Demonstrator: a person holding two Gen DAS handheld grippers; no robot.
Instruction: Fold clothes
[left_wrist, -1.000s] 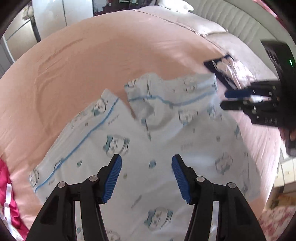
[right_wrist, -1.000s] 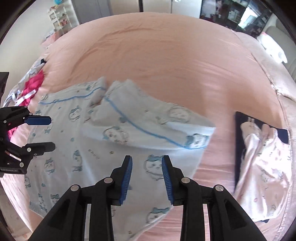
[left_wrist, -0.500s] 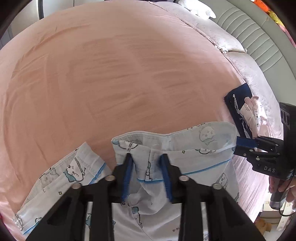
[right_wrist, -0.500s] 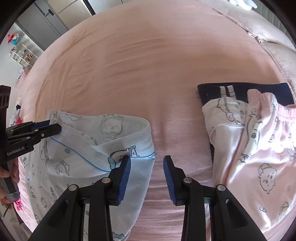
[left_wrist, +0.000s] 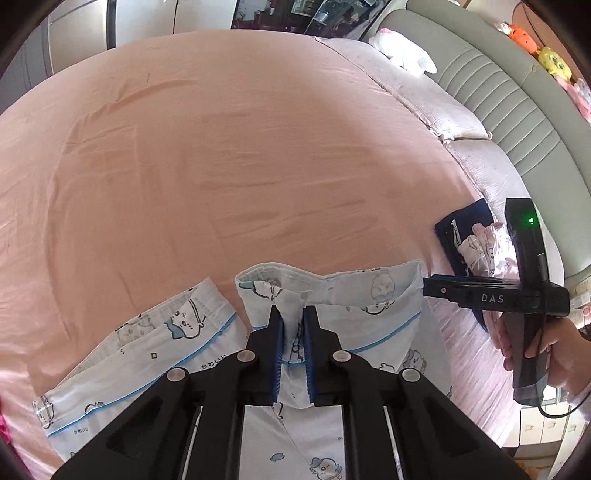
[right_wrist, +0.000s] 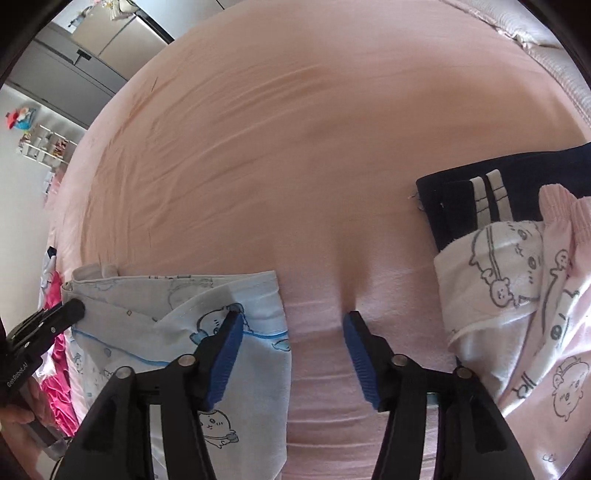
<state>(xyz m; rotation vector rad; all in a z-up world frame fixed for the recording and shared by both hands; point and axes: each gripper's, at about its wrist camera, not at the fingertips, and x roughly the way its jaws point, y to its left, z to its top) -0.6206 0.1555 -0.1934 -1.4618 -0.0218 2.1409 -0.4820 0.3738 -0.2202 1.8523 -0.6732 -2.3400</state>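
The left gripper (left_wrist: 293, 317) was clamped on a bunched fold of the pale blue cartoon-print cotton garment (left_wrist: 332, 317), near its upper hem. The right gripper (right_wrist: 291, 321) had just been opening, its jaws well apart; its left pad lay over the garment's right edge, with bare pink bedsheet (right_wrist: 280, 155) between the pads. Farther right lay a folded pink-and-white printed garment (right_wrist: 517, 295) on a folded navy garment (right_wrist: 524, 173).

Left gripper (left_wrist: 293, 325) has closed on pyjama (left_wrist: 332, 295); right gripper (right_wrist: 291, 325) has opened.
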